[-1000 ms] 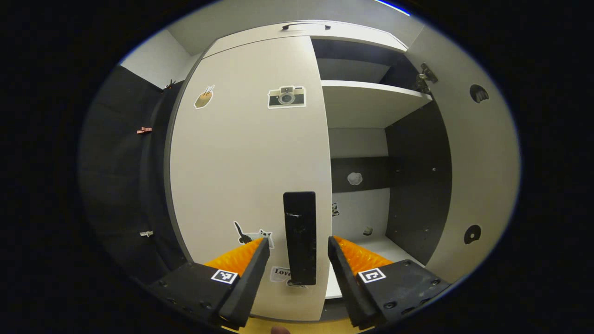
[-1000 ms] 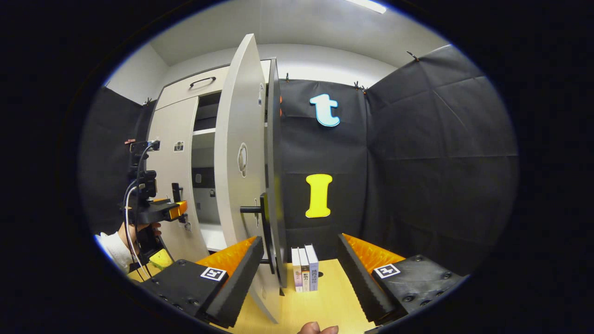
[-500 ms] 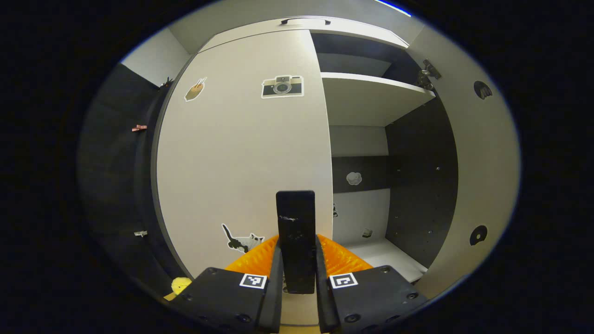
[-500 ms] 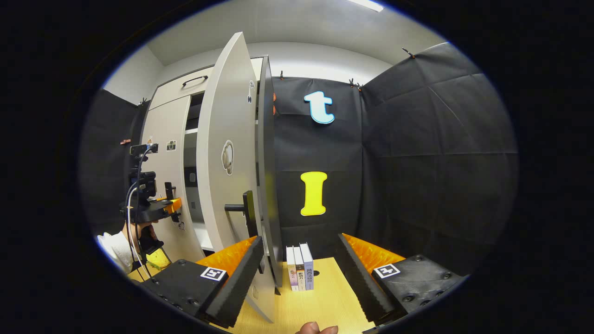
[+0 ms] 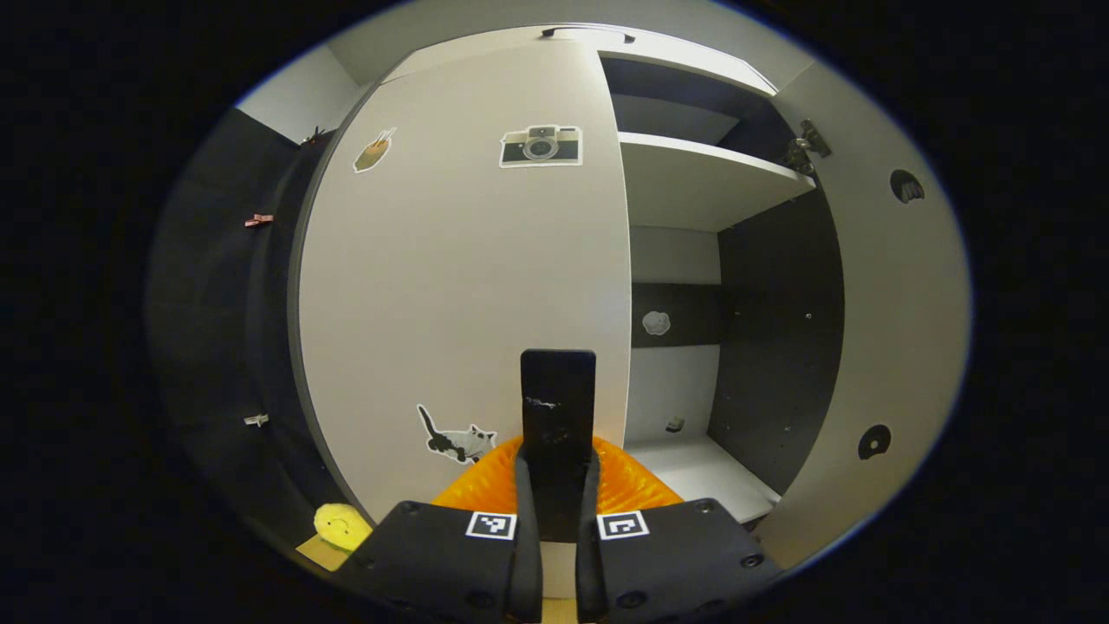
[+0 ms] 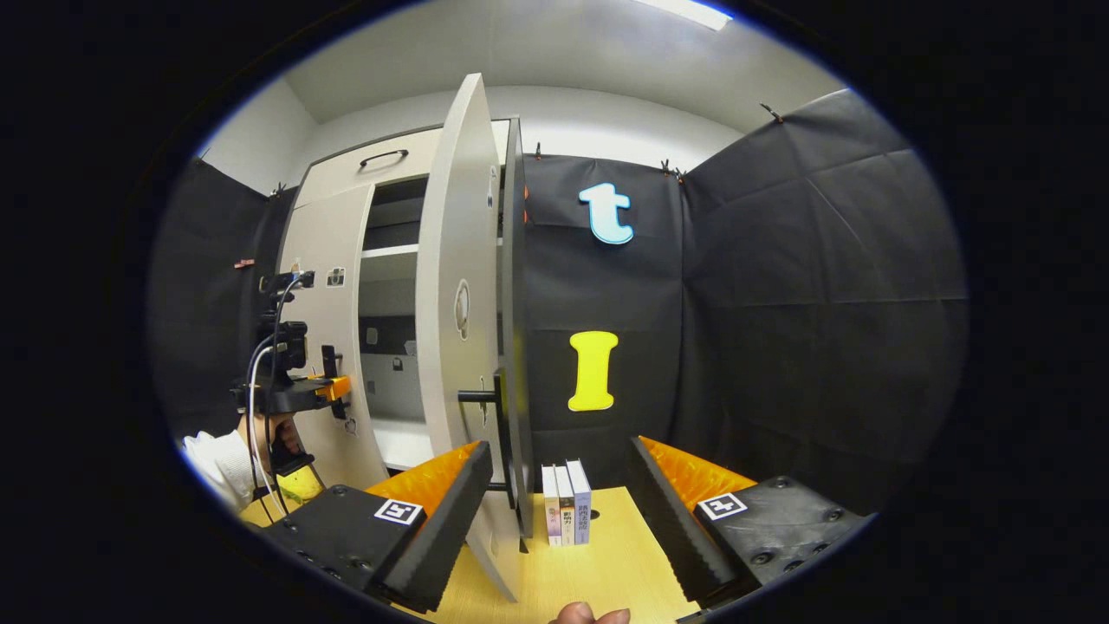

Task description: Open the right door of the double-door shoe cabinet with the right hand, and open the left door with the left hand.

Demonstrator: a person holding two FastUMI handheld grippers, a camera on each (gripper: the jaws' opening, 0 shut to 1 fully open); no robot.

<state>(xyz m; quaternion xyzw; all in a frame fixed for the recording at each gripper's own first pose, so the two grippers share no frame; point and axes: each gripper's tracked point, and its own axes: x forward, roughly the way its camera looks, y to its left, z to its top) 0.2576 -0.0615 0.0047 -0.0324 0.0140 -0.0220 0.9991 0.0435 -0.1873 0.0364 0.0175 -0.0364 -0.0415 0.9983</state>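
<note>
Left gripper view: tongs [image 5: 558, 485] clamp handle [image 5: 558, 407] (upright).

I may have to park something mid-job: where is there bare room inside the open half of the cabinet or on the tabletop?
Free: the bottom shelf and upper shelf behind the open right door; the tabletop before the books. Crowded: the left door is shut, with the left gripper clamped on its handle.

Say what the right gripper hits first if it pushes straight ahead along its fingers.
Probably the books standing on the wooden tabletop, ahead between the open fingers of the right gripper. The open right door stands just left of that line; depth is unclear, so its edge might catch first.
</note>
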